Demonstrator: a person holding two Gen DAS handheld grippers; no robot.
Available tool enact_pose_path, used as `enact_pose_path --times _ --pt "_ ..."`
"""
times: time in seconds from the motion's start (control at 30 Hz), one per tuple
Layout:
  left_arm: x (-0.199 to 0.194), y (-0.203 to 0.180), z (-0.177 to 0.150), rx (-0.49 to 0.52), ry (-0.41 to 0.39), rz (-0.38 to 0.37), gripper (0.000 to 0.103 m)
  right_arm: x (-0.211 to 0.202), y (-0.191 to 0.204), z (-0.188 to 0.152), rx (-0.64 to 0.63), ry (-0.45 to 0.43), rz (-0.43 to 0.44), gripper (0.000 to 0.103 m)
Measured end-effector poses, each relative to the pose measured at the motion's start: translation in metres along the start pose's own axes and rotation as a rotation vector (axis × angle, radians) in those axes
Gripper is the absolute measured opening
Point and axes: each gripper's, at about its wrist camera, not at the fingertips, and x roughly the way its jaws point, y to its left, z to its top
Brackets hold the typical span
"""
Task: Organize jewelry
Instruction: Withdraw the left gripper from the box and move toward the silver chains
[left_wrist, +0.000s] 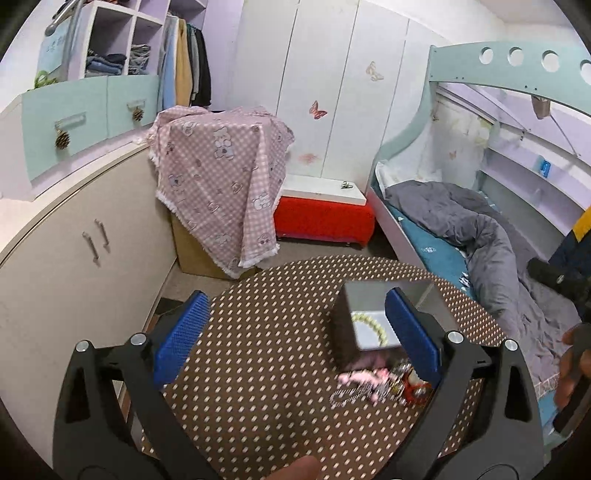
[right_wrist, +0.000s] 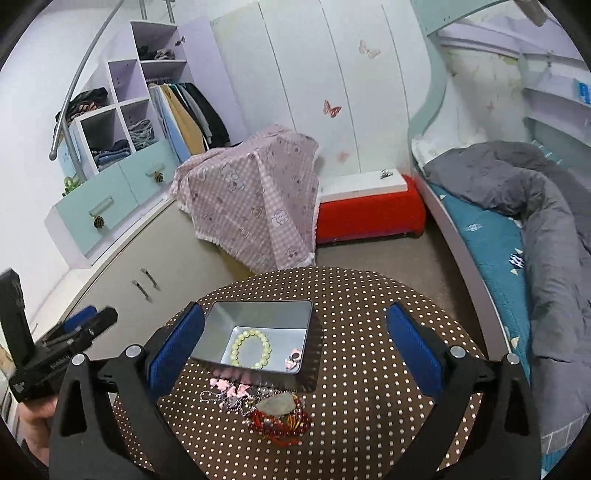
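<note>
the counter (right_wrist: 369, 332) was a round top under a brown cloth with pale dots, standing on grey carpet in a small bedroom. on it sat an open metal tin (right_wrist: 258, 332) holding a pale bead bracelet (right_wrist: 251, 349) and a small pink piece (right_wrist: 293, 361) in its near right corner. just in front of the tin, on the cloth, lay a heap of jewelry (right_wrist: 266, 406): pink charms on a bead chain, a grey stone, red beads and cord, all touching one another.

the right hand-held gripper (right_wrist: 295, 347) hung above the tin and heap with its blue pads spread wide, holding nothing. the left hand-held gripper (left_wrist: 295, 336) was likewise spread and empty; its right pad overlapped the tin (left_wrist: 365, 325) in its view, where the heap (left_wrist: 380, 384) looked blurred.

behind the counter stood a box draped in a pink checked cloth (right_wrist: 255, 199), a red bench (right_wrist: 369, 218) with a white top, white wardrobe doors (right_wrist: 314, 85) with butterfly stickers, a beige cabinet (right_wrist: 155, 258) to the left, and a bed (right_wrist: 535, 229) with a grey quilt to the right
</note>
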Motion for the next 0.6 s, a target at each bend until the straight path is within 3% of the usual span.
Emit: enact_pose_path --times 0.33,0.6 --pt "-0.011 -0.002 -0.034 0.01 0.03 0.01 0.094 -0.016 0.005 -0.022 -0.05 -0.003 -0.037 0.095" --pt "-0.01 -0.026 -0.057 0.062 0.067 -0.002 0.094 -0.009 -0.01 -0.051 -0.037 0.062 -0.046 0.095"
